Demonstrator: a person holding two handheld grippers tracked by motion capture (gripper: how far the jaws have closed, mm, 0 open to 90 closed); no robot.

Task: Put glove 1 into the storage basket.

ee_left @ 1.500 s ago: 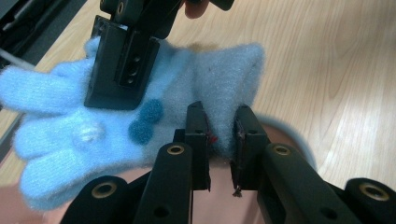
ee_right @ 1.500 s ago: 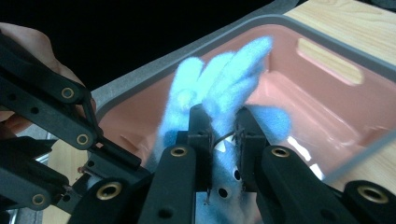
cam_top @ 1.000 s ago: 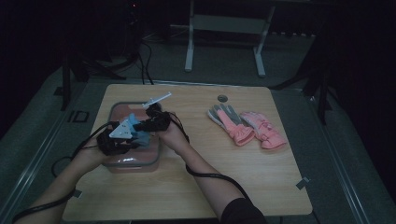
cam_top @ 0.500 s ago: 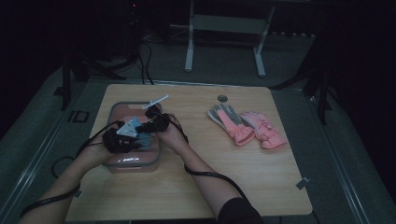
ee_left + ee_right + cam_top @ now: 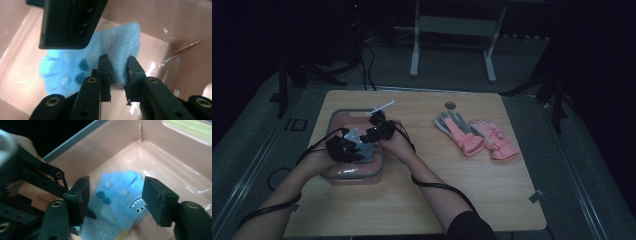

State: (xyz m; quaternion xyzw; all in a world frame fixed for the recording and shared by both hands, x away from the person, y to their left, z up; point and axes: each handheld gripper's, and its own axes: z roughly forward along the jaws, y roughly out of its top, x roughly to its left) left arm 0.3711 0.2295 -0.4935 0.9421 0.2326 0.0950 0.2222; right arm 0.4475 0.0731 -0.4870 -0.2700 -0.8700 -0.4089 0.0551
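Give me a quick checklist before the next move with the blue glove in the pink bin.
1. Left claw shut on the blue glove: ok.
2. Right claw open, its jaws either side of the glove: ok.
3. Glove inside the pink bin: ok.
4. Whether the glove rests on the bin floor: cannot tell.
5. Pink gloves lie on the table, apart from the bin: ok.

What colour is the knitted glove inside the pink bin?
Light blue glove, with darker blue dots and a small shark-face print; clearest in the right gripper view.
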